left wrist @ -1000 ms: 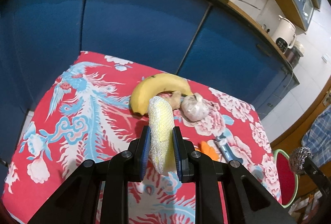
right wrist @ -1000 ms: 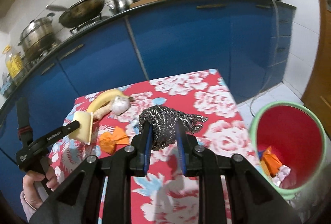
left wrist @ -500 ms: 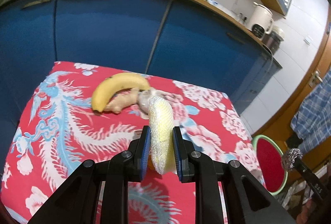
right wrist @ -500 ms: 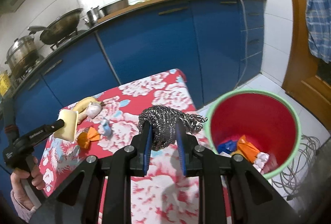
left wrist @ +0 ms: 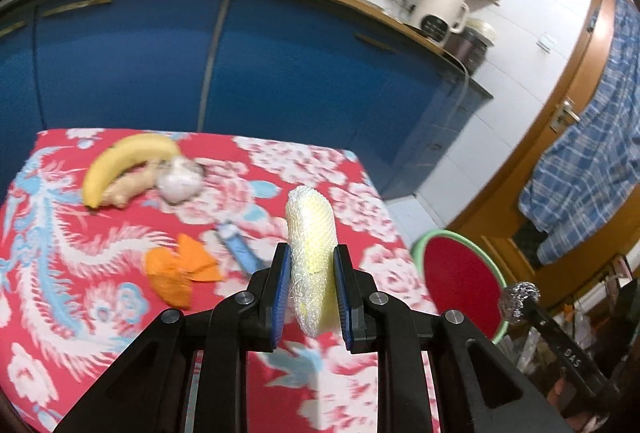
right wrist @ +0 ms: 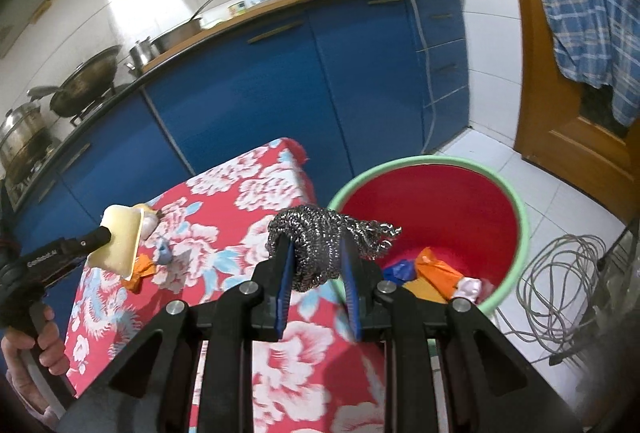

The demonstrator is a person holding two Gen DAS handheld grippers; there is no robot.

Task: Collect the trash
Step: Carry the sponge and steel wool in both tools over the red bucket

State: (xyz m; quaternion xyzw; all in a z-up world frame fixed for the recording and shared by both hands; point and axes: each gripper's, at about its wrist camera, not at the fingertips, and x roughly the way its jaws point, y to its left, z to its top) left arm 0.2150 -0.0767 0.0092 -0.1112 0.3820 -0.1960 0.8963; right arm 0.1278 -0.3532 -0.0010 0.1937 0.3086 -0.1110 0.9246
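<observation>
the right tool point(right wrist: 316, 265) is clamped on a grey, springy ball of coiled steel wool point(right wrist: 320, 237), hanging at the near rim of the round red bin with a pale green lip point(right wrist: 516, 217). loose wire curls trail off one side; on release they could snag a pad, or the ball could catch the lip and drop to the tiled floor. the left tool point(left wrist: 310, 291) is pinched on a soft yellow sponge in white netting point(left wrist: 310, 229), over the red flowered cloth of the counter point(left wrist: 80, 273), well short of the bin; a long carry on a squashy, slippery mesh may let it slide out. crumpled orange paper point(left wrist: 180, 269) lies on the cloth.
</observation>
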